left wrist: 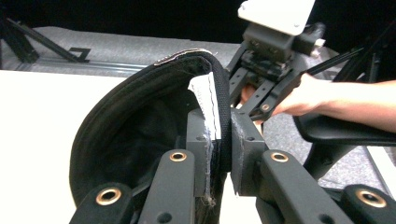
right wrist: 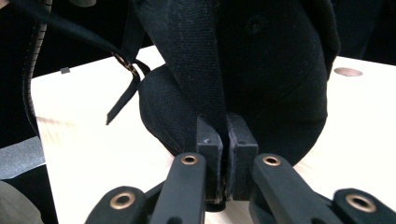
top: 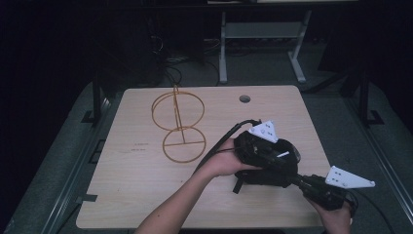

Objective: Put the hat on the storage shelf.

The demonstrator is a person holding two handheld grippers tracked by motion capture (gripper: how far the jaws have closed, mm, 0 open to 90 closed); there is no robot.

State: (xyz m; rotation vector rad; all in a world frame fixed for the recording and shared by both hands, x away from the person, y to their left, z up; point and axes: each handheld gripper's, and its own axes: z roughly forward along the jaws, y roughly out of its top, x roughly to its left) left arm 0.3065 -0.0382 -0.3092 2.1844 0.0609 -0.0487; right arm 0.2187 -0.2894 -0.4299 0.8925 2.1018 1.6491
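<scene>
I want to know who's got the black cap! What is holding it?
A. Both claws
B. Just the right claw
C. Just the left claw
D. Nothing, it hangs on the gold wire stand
A: the left claw pinches the rim of the black cap by its white tag, and the right claw is shut on a fold of the cap's cloth, away from the gold wire stand.

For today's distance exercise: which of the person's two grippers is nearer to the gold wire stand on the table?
Left. The left gripper sits just right of the wire stand, jaws shut on the black cap. The right gripper grips the cap from the far side, nearer the table's right corner.
</scene>
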